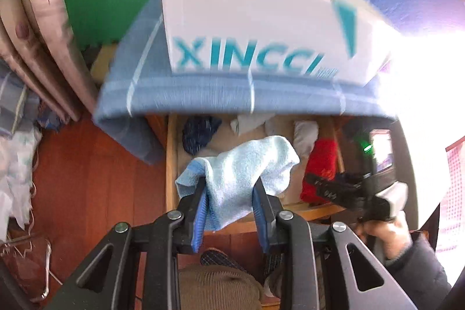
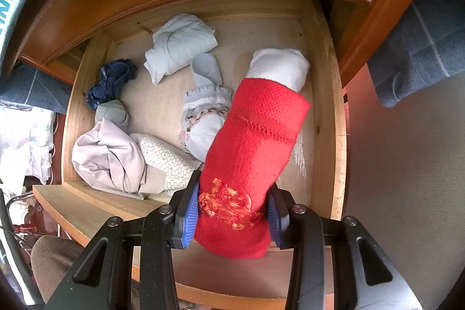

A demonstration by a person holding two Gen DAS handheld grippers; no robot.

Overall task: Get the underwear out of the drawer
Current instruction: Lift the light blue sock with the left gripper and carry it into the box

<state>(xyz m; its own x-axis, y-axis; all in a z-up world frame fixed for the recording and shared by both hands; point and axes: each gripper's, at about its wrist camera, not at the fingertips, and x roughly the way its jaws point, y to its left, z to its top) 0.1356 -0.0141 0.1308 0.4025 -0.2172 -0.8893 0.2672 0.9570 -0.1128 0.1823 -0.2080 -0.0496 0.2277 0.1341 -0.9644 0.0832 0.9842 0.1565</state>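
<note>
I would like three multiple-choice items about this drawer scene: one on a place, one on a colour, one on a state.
1. Where does the dark blue bundle lie?
A. on the floor
B. in the drawer, at its left wall
C. on the white box

2. What colour is the cloth in the left tongs?
A. light blue
B. red
C. black

3. What state are the right tongs in?
A. open and empty
B. shut on nothing
C. shut on the red knit piece

Key: 1 B, it lies inside beside the left wall. 2 A, the light blue cloth hangs between the pads. 3 C, both pads press the red piece.
</note>
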